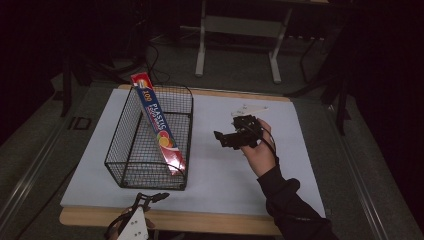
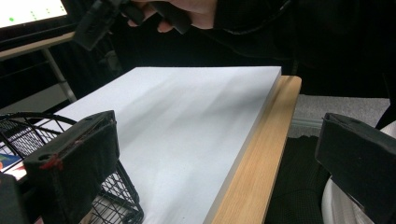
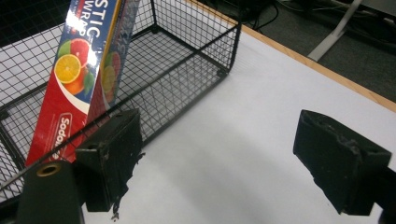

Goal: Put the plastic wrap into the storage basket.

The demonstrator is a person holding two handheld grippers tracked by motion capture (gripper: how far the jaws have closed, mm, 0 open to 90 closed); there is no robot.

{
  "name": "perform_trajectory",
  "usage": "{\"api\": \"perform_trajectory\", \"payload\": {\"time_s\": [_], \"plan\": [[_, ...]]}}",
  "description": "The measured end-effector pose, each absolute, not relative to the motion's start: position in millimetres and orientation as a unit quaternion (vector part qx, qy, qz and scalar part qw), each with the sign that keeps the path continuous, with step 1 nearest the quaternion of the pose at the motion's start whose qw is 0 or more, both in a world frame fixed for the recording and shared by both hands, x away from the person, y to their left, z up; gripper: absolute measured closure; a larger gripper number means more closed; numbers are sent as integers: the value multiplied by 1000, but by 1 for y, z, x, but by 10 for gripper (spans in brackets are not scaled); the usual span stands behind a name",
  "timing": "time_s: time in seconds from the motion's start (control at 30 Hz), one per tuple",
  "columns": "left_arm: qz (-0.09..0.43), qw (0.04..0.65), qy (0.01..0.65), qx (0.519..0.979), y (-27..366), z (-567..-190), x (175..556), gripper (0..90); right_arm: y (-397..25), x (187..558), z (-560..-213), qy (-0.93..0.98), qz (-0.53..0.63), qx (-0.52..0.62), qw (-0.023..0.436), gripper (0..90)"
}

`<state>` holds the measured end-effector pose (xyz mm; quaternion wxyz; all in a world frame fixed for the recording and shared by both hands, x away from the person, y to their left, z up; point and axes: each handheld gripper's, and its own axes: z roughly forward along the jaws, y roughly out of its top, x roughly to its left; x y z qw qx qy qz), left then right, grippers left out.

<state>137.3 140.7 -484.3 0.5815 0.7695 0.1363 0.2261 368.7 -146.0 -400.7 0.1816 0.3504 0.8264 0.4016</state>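
Note:
A long red and blue plastic wrap box (image 1: pixel 158 123) leans diagonally inside a black wire basket (image 1: pixel 131 161) on the left half of the white table top. In the right gripper view the box (image 3: pixel 78 79) stands close behind the basket's mesh (image 3: pixel 196 70). My right gripper (image 1: pixel 225 138) hovers over the table just right of the basket, open, nothing between its jaws (image 3: pixel 229 163). My left gripper (image 1: pixel 150 198) is at the table's near edge below the basket, open and empty (image 2: pixel 219 158).
A white board (image 1: pixel 220 170) covers a wooden table (image 1: pixel 200 220). Some pale small items (image 1: pixel 248 108) lie at the back right of the board. A desk frame (image 1: pixel 240 30) and cables stand on the dark floor beyond.

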Motion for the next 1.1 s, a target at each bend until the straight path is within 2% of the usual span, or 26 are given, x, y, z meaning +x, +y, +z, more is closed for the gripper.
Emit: {"api": "perform_trajectory", "payload": {"time_s": [1.1], "plan": [[223,580,134,772,139,-485,137,1,-241,328,-472,809,402,385,189,146]]}}
